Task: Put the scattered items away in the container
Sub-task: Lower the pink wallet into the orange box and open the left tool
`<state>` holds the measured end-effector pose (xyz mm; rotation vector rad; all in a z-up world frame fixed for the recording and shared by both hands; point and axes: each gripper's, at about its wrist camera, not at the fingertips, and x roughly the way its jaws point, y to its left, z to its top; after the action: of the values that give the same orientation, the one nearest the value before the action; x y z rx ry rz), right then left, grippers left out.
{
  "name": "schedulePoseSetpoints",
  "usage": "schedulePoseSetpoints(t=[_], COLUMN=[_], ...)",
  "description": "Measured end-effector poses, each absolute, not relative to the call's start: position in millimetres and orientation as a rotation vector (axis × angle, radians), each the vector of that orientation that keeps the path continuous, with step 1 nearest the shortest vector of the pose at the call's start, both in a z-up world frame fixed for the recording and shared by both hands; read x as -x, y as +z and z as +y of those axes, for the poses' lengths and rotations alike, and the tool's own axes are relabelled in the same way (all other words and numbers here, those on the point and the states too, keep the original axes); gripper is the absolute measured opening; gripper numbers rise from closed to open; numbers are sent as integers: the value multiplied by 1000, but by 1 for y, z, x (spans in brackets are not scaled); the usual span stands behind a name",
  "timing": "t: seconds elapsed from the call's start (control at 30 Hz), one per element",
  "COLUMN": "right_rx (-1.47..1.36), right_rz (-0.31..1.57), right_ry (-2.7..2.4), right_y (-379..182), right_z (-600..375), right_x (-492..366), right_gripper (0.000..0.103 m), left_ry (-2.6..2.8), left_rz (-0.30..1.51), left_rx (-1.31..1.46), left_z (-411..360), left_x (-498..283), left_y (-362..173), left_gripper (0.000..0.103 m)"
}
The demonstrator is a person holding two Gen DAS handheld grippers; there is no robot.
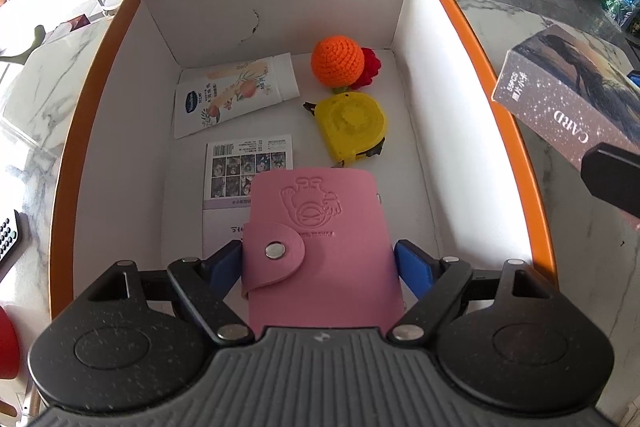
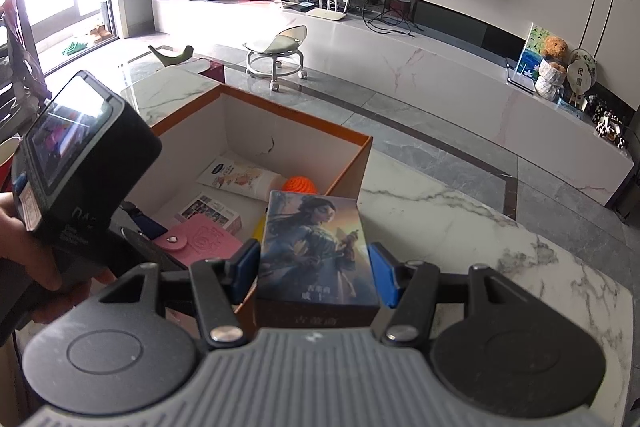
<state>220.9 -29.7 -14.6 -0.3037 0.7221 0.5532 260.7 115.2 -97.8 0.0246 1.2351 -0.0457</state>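
Left tool clamped on pink card wallet — blue pads pressed to both long edges, snap flap facing up. Wallet hanging over the near end of the orange-rimmed box, above a printed card pack; held flat and pointed steeply down, presumably for a clean drop onto the floor of the box.

Right tool about half open yet closed on the boxed card deck — width of the deck sets the gap. Deck poised just outside the box's right wall, over the marble surface, probably waiting its turn.

Already inside, toward the far end: white tube, orange crochet ball, yellow tape measure.
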Motion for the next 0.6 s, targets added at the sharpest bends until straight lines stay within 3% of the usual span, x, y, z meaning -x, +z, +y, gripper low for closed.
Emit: schedulePoseSetpoints(t=[0.07, 0.6], right_rx=[306, 346], right_rz=[723, 695], right_ry=[551, 629], right_y=[-14, -1], right_z=[-30, -14], right_x=[-221, -206], right_gripper=[61, 61], left_ry=[-49, 118], left_rz=[1212, 1065], left_rx=[-9, 35], left_z=[116, 149], left_x=[-259, -230], left_y=[-95, -36], left_gripper=[103, 103])
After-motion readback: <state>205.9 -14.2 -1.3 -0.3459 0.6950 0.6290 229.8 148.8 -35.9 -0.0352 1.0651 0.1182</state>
